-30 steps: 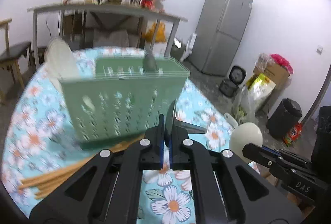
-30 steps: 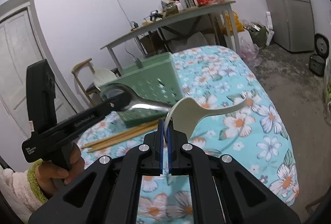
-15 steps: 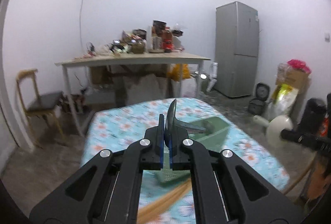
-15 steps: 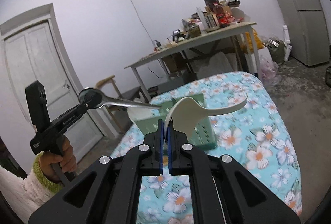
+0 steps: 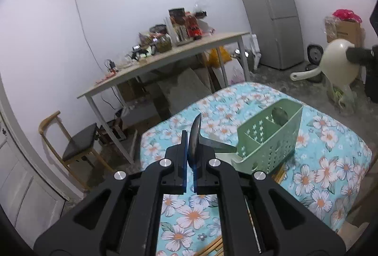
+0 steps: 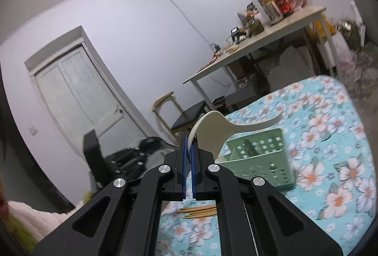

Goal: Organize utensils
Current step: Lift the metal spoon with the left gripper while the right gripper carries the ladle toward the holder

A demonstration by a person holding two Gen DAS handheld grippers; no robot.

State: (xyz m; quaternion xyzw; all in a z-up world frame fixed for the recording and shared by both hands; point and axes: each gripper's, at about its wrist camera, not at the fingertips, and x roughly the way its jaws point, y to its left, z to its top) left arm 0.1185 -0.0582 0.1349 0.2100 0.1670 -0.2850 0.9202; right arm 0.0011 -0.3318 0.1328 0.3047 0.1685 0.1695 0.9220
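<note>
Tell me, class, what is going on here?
A person holds two grippers above a floral-cloth table. The left gripper is shut on a metal spoon; the right gripper is shut on a white plastic spoon. Neither spoon is in the green utensil basket yet, though one utensil already stands inside. Wooden chopsticks lie on the cloth beside it.

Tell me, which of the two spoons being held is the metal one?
The one clamped in the left gripper: a dark, shiny metal spoon. The right gripper holds a cream plastic spoon, broader and matte.
</note>
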